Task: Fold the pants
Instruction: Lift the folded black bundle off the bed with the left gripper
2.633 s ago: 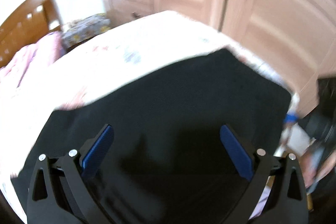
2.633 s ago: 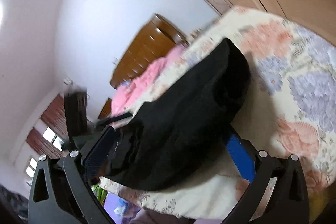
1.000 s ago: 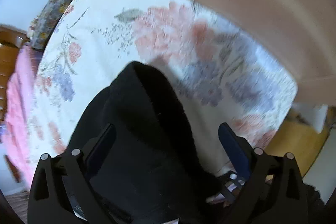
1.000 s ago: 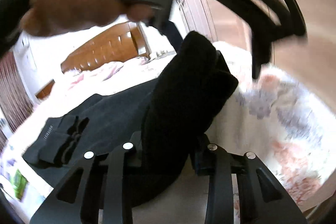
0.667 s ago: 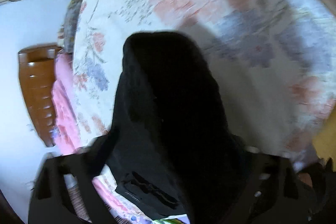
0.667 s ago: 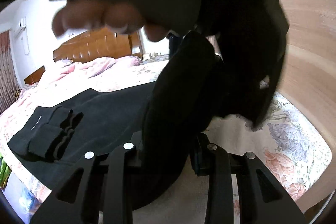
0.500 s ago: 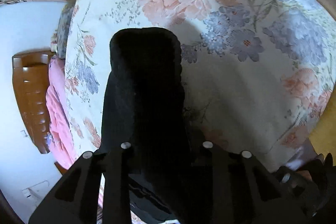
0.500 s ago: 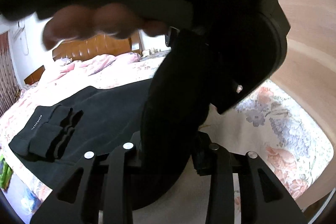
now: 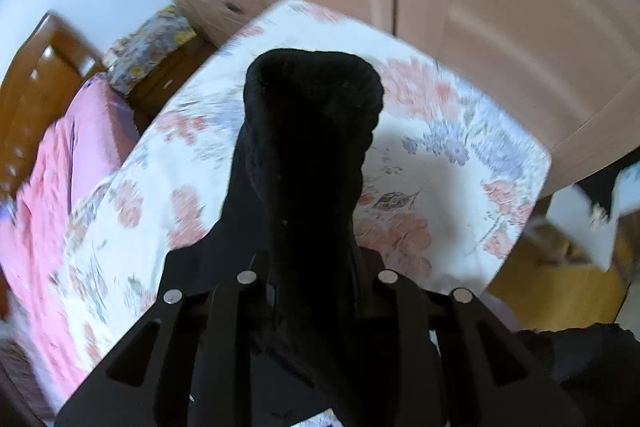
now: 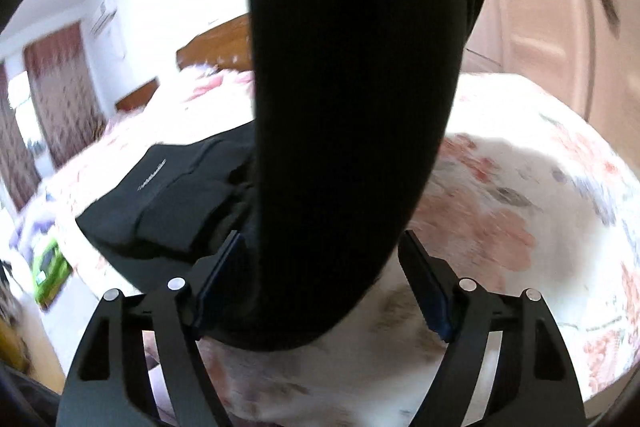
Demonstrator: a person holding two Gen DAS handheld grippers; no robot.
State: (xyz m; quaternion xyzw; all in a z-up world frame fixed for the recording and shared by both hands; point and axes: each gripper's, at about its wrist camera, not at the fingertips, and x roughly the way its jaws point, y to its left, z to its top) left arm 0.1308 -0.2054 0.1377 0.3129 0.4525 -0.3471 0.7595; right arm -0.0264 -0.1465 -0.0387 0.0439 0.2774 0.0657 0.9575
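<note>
Left wrist view: the left gripper [image 9: 316,279] is seen clamped on a bunched end of the black pants [image 9: 312,147], its jaws having just been closing onto the cloth, which rises straight ahead of the claw as a thick column along the line of the fingers. From that pinch the fabric runs back below the claw toward the rest of the garment. In the right wrist view the right gripper [image 10: 320,279] stands with its jaws apart, having just been opening; the same lifted leg of the pants [image 10: 344,107] passes between the blue pads [image 10: 424,287] without being pressed on the side that can be seen, and it climbs up and out of the top of the frame. The long axis of the lifted leg is thus near upright, ahead of and above the right claw, while the flat remainder with the waistband [image 10: 168,195] lies to the left of that claw, spread on the bed. The left hand is judged the one carrying the load; the coming move would seem to turn on bringing this raised end over toward the waistband side.

The surface is a floral bedspread [image 9: 440,163], pale with pink and lilac blooms, soft enough to let cloth drag. A pink quilt [image 9: 48,163] lies to the left of the left claw, a wooden headboard [image 9: 36,67] beyond it, and pale wardrobe doors [image 9: 500,7] stand ahead.
</note>
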